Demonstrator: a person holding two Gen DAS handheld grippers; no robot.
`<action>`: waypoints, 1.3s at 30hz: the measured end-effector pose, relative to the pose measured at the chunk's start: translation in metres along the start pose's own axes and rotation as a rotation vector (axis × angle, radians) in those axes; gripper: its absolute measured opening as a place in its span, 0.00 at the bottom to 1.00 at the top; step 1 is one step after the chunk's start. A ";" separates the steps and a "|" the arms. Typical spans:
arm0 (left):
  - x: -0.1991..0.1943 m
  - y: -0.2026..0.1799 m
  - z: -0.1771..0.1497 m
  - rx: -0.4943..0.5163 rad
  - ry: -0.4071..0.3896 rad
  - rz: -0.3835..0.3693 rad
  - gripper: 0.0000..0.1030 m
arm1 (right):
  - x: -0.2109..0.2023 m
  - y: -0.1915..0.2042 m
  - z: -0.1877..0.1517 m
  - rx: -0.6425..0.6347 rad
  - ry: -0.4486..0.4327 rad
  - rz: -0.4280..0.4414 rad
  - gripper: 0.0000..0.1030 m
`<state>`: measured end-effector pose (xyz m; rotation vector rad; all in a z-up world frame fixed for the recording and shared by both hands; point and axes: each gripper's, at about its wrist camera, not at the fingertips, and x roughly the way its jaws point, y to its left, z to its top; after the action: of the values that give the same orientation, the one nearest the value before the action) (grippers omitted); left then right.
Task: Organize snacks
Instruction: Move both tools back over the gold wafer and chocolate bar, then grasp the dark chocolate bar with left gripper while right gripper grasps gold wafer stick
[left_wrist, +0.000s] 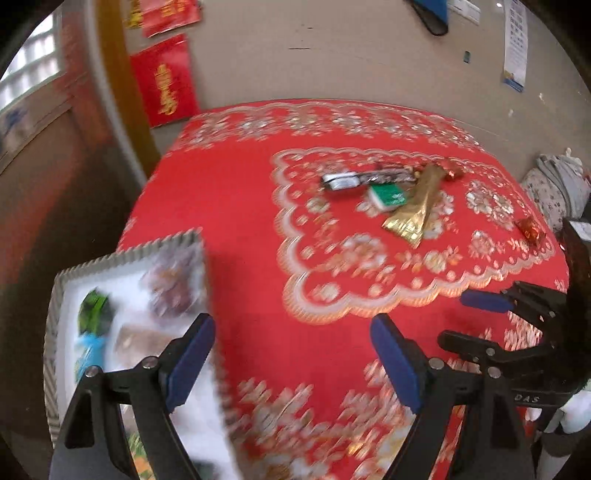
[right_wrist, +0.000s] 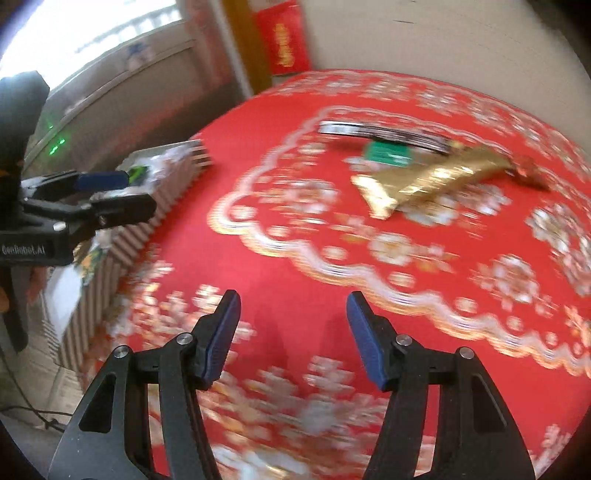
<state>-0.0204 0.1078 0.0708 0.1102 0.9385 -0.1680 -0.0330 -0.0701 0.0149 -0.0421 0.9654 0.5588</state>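
Snacks partly sorted: a tray (left_wrist: 125, 258) at the desk's (left_wrist: 251, 229) left edge holds some, the loose pile (left_wrist: 399, 192) lies mid-desk toward the far edge, and left claw (left_wrist: 291, 358) and right claw (right_wrist: 291, 339) both gape empty, so next comes reaching for the gold packet (right_wrist: 424, 181).
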 end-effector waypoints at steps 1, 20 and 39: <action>0.005 -0.006 0.008 0.012 -0.001 -0.006 0.85 | -0.003 -0.008 -0.001 0.013 -0.001 -0.007 0.59; 0.116 -0.073 0.135 0.163 0.089 -0.178 0.85 | -0.006 -0.116 0.033 0.250 -0.046 0.015 0.59; 0.166 -0.074 0.154 0.153 0.144 -0.214 0.85 | 0.040 -0.132 0.082 0.232 -0.061 -0.045 0.59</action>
<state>0.1839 -0.0063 0.0252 0.1647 1.0798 -0.4352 0.1091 -0.1431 0.0031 0.1589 0.9622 0.4018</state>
